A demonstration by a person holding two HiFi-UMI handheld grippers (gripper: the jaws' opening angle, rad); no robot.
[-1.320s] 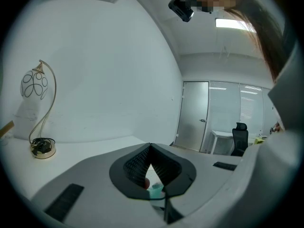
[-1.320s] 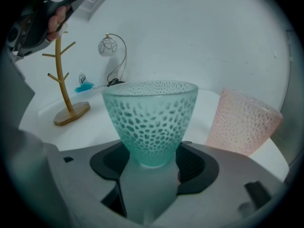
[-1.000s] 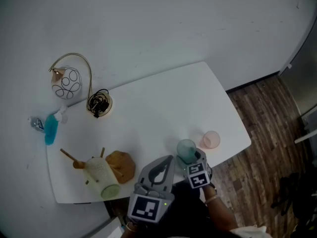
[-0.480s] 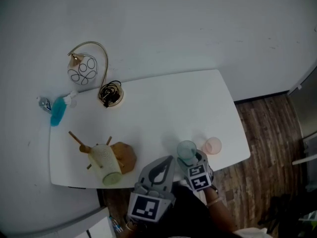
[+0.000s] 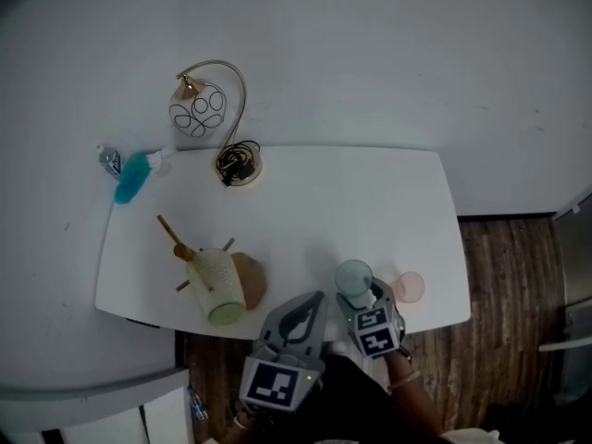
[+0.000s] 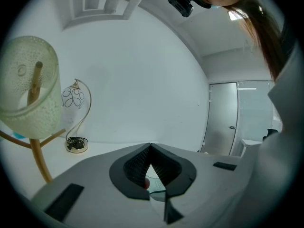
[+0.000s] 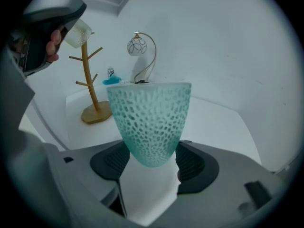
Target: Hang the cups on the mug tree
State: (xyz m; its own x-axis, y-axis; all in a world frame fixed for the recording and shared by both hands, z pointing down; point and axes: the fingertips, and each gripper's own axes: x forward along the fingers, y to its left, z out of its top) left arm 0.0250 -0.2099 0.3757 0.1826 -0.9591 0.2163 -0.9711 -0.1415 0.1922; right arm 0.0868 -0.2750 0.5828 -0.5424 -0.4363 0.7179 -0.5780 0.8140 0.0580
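My right gripper (image 7: pixel 152 158) is shut on a dotted teal cup (image 7: pixel 151 122), held upright by its lower part between the pads. In the head view that teal cup (image 5: pixel 352 278) hangs over the table's front edge. The wooden mug tree (image 5: pixel 242 280) stands at the front left of the table with a pale green cup (image 5: pixel 216 287) hung on a peg. A pink cup (image 5: pixel 408 287) stands on the table just right of the teal one. My left gripper (image 5: pixel 317 298) is beside the right one, shut and empty, its jaws meeting at the tips (image 6: pixel 150 148).
The white table (image 5: pixel 370 202) bears a gold arc lamp (image 5: pixel 208 109) with a coiled cord at the back left. A blue spray bottle (image 5: pixel 132 178) lies by the back left corner. Wooden floor (image 5: pixel 518 294) shows to the right, and a white wall stands behind.
The head view has swung, so the table, lamp and mug tree now sit further right in the picture. Both grippers keep their places and the teal cup stays held.
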